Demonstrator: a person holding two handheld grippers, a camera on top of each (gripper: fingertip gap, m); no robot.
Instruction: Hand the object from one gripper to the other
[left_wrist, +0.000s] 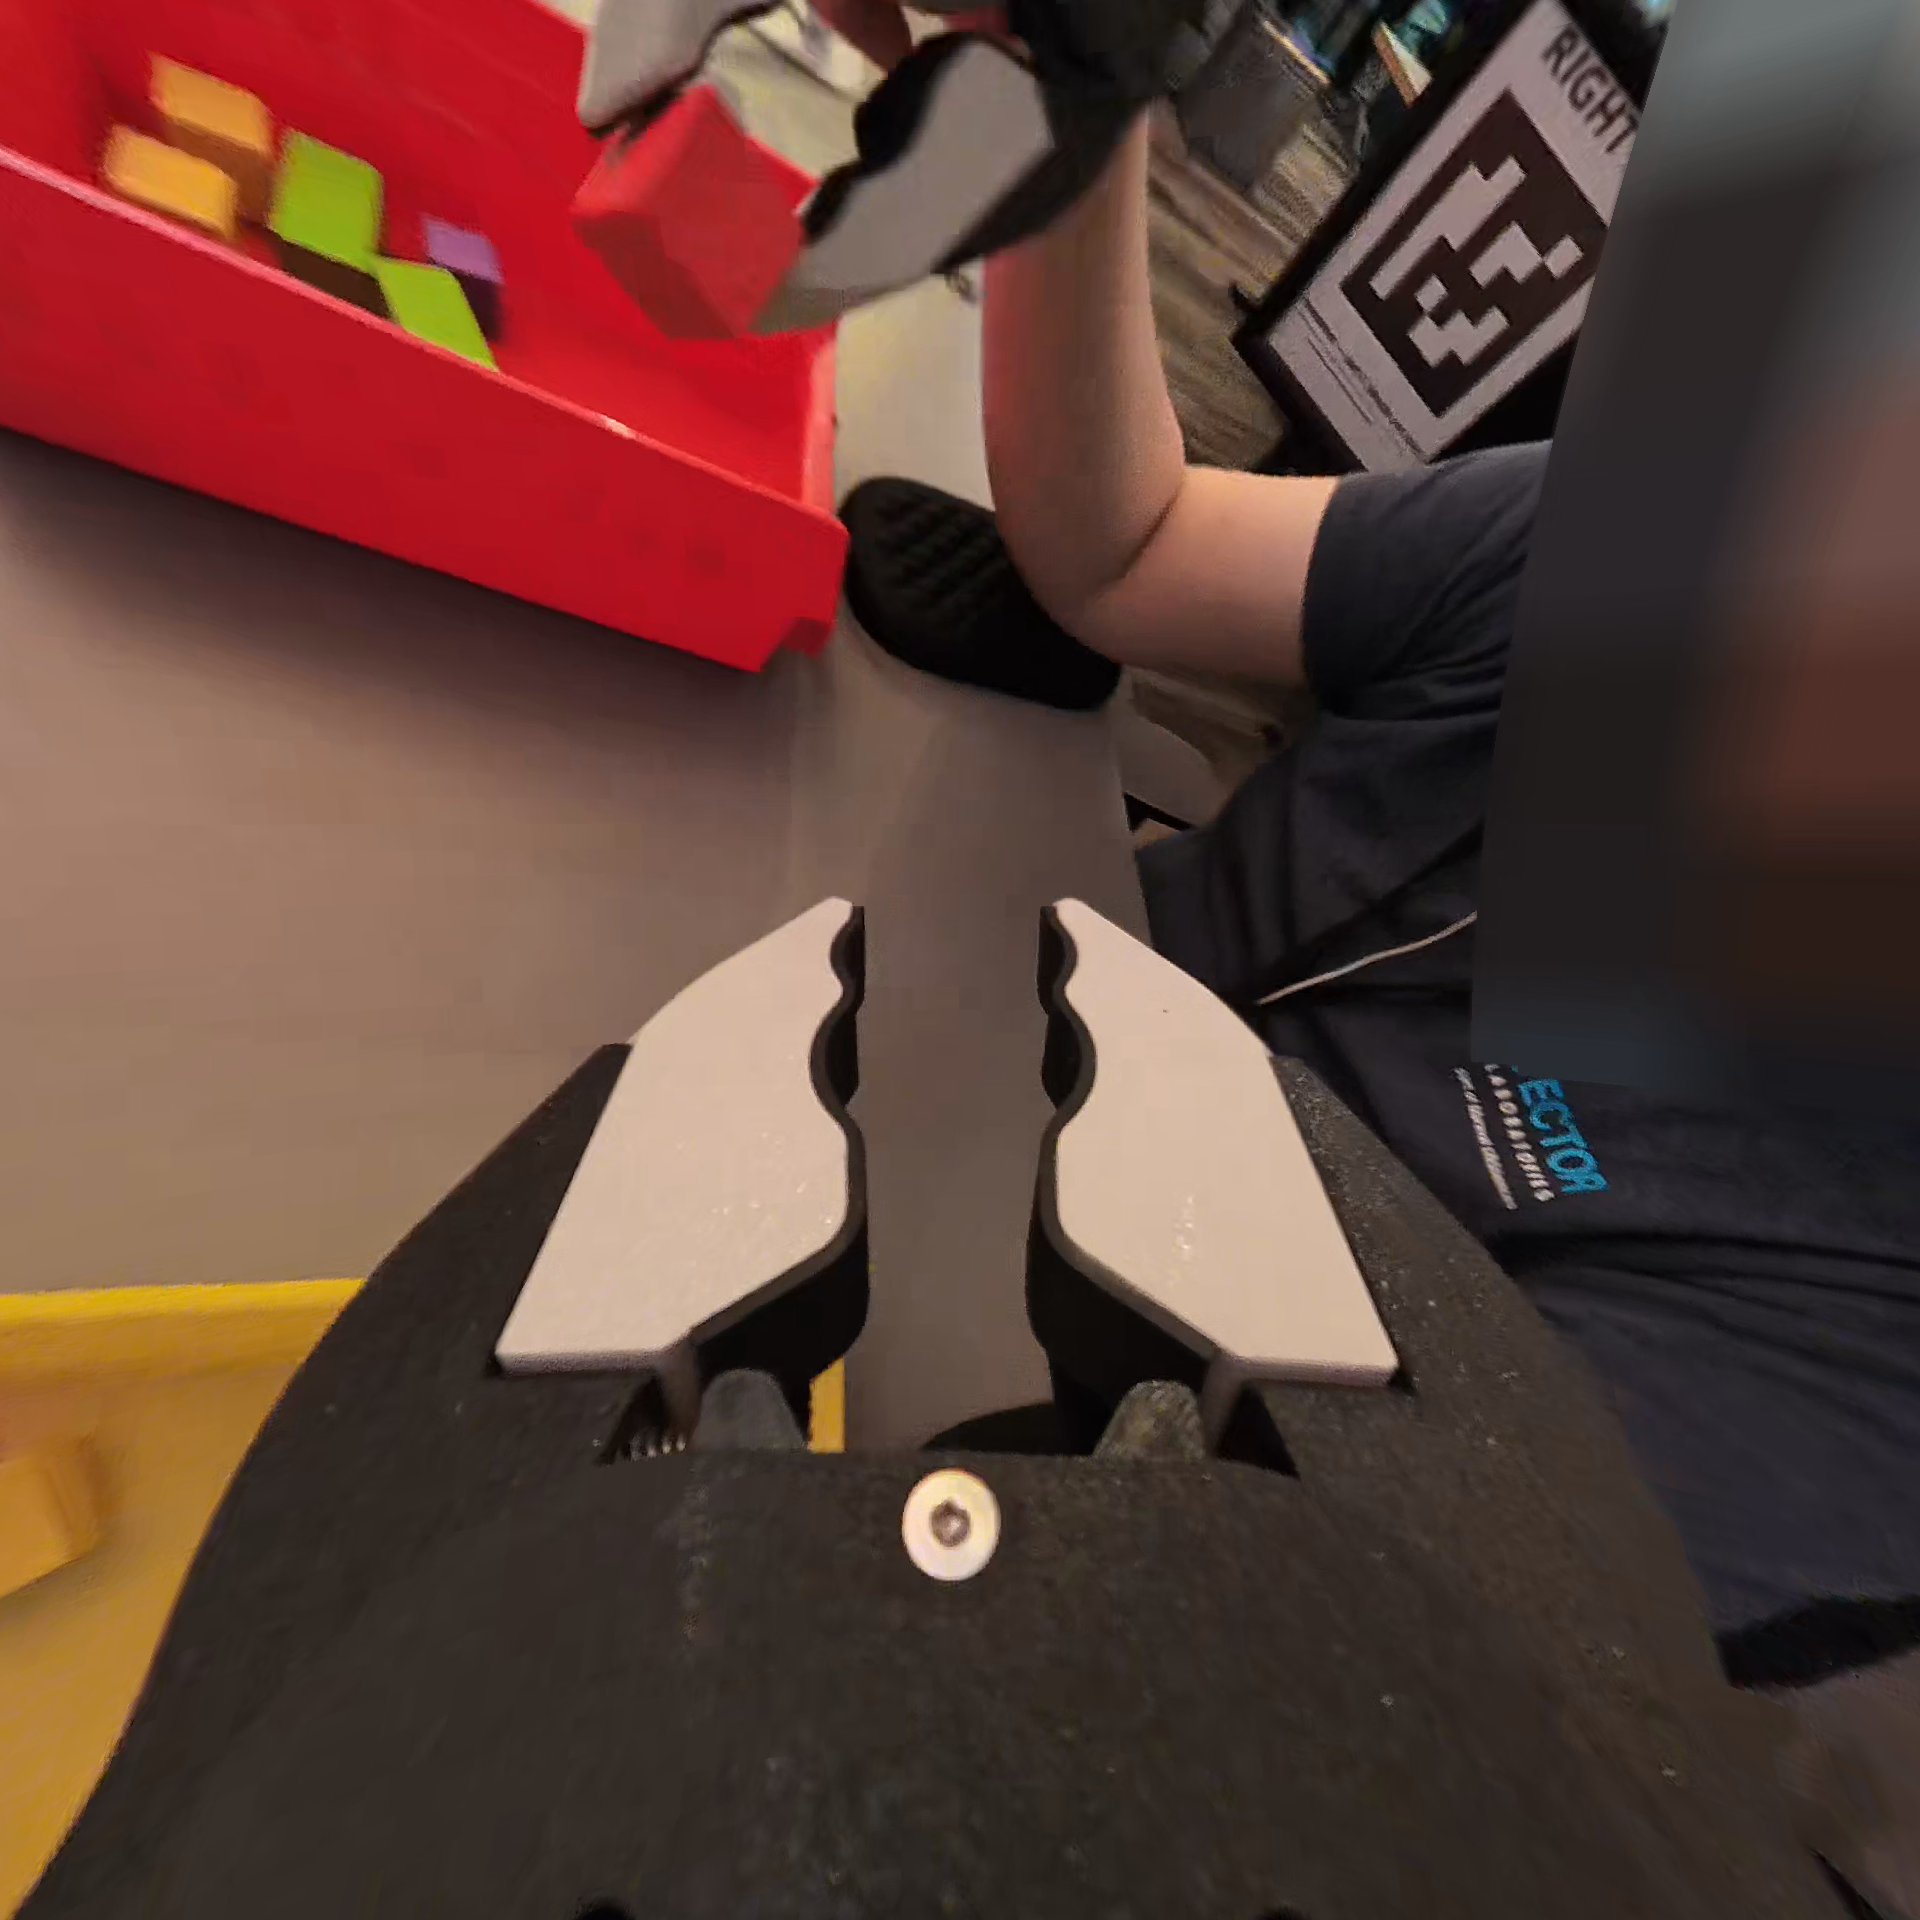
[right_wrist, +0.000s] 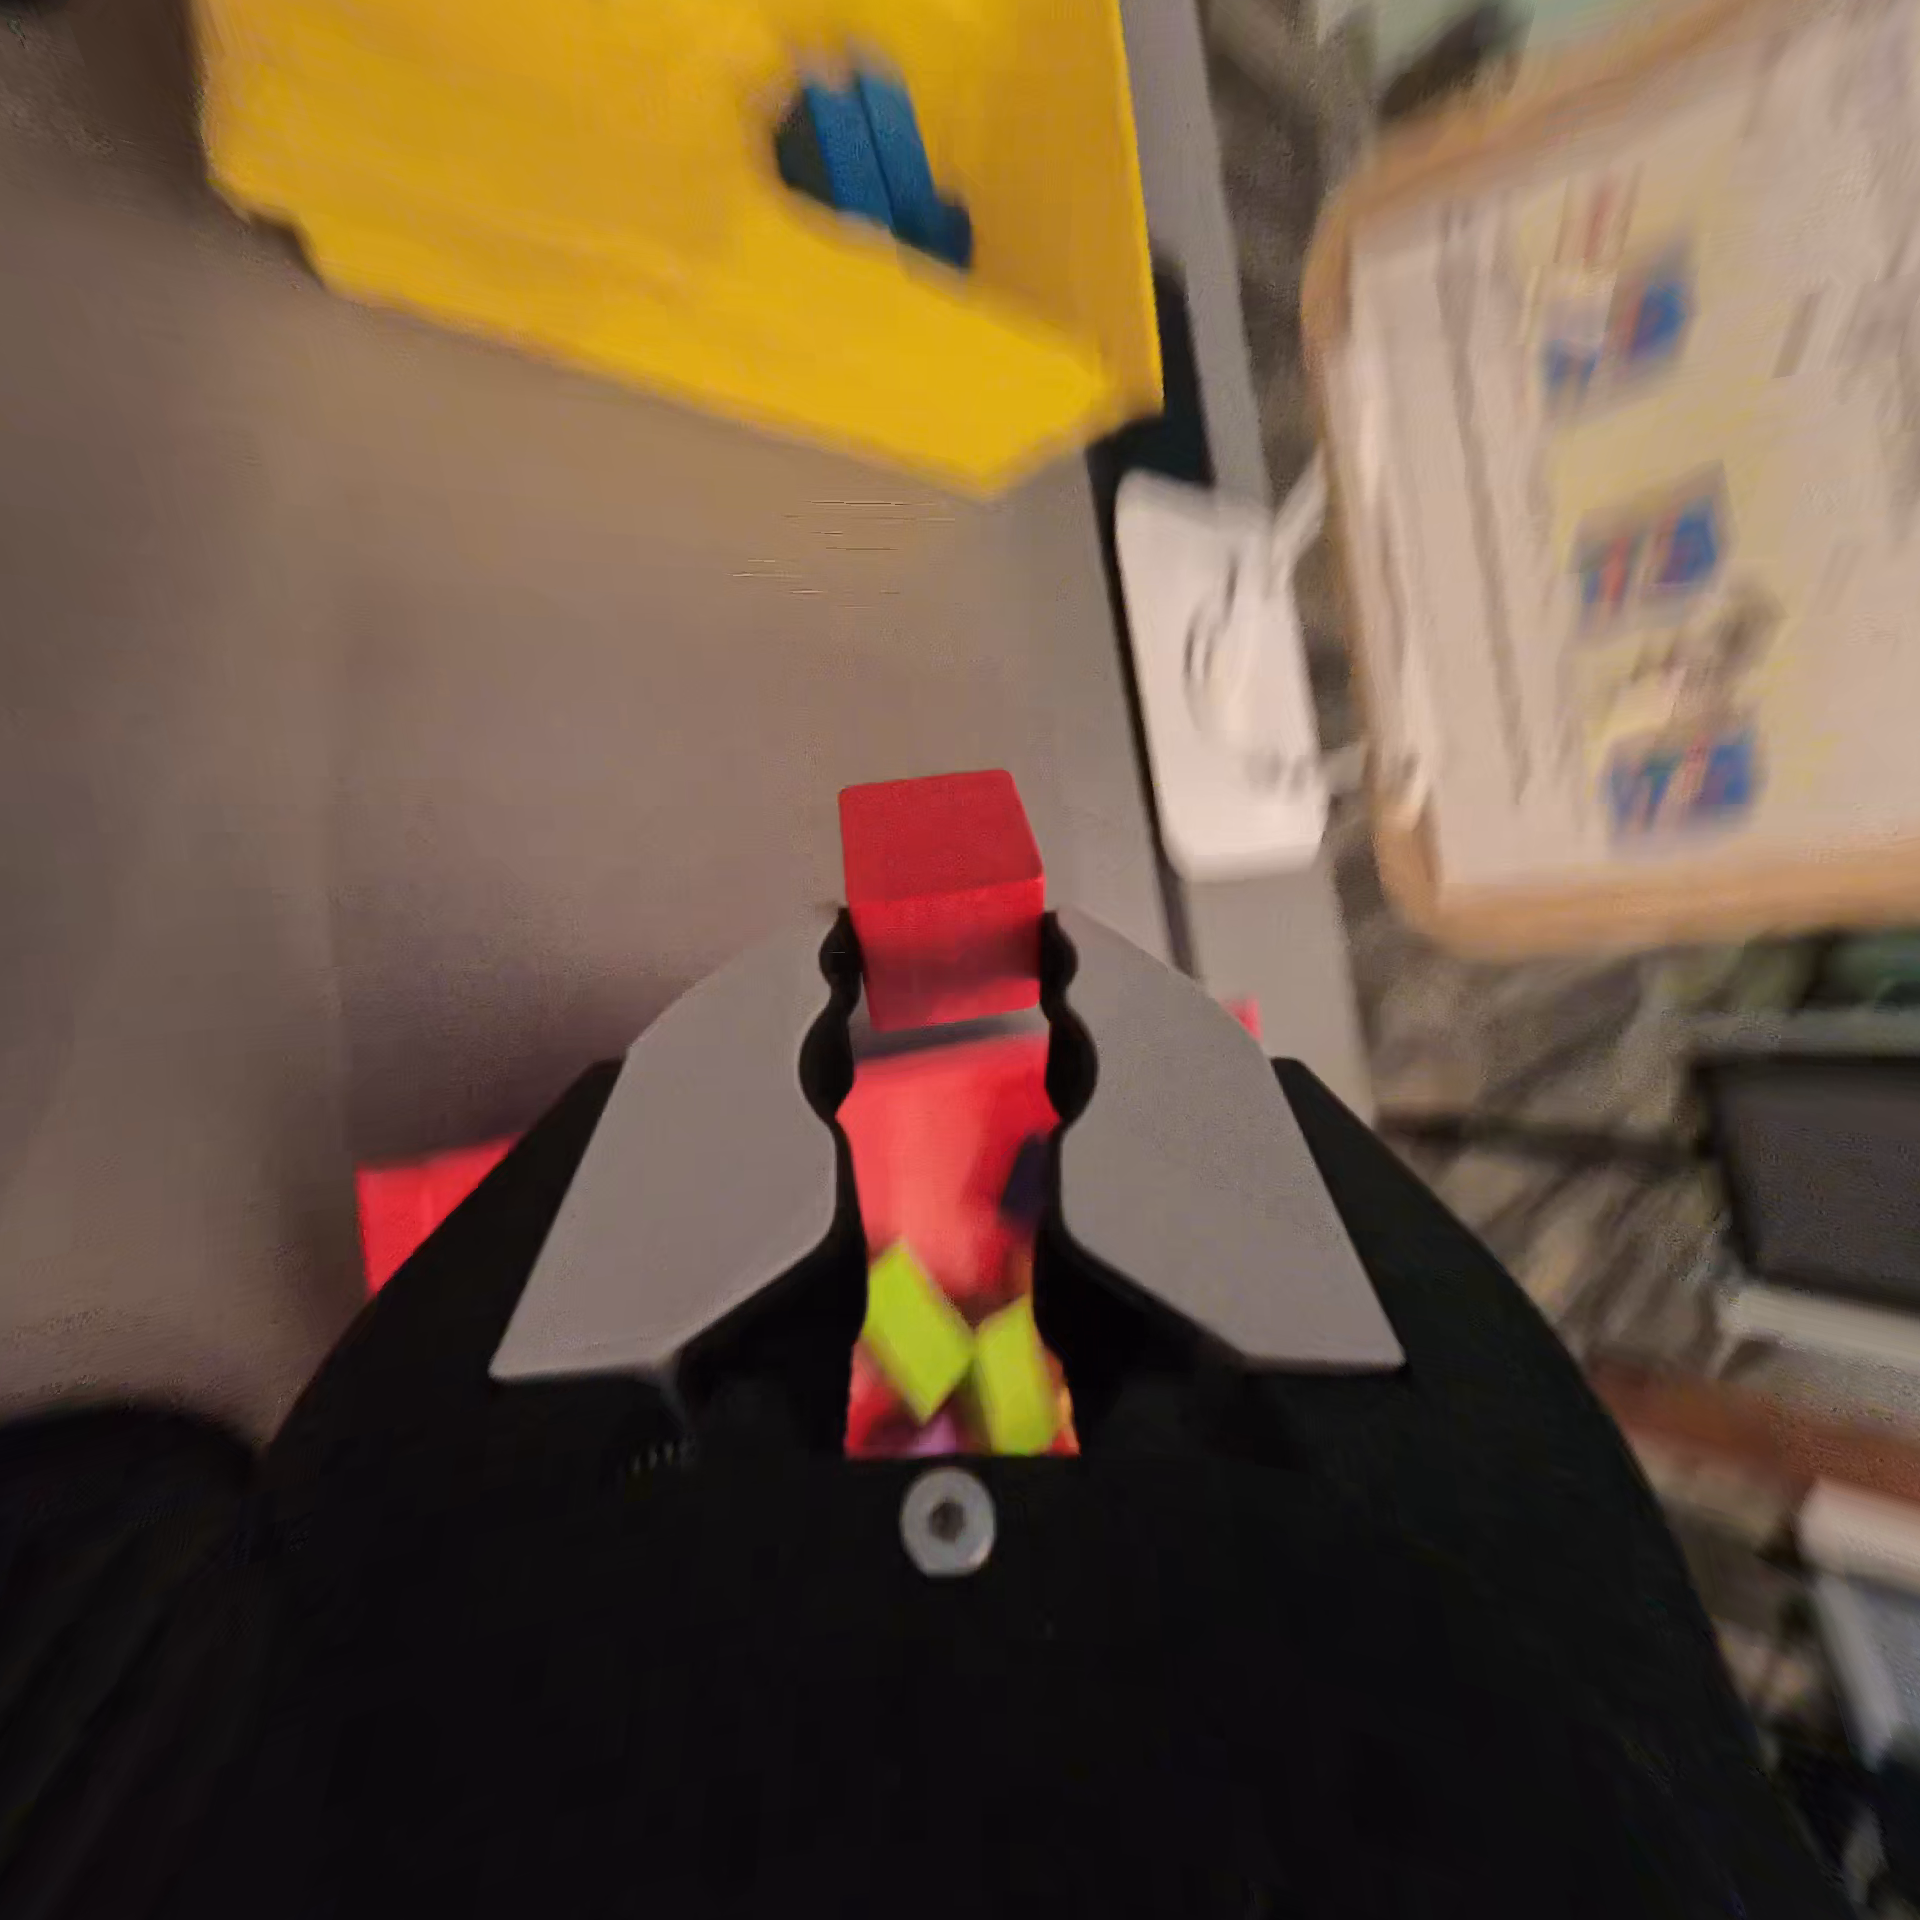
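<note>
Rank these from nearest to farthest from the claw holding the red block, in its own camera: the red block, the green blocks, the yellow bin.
1. Red block: pinched at the tips of the right gripper.
2. Green blocks: below, inside the red bin.
3. Yellow bin: farthest, ahead across the grey table.

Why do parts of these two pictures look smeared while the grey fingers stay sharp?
Right wrist view: the yellow bin and shelves streak with motion blur, yet the red cube in the right hand-held gripper stays crisp, moving with the camera. Left wrist view: the left hand-held gripper is sharp; the red bin and its blocks blur slightly; wide-angle bending shows at the edges.
</note>
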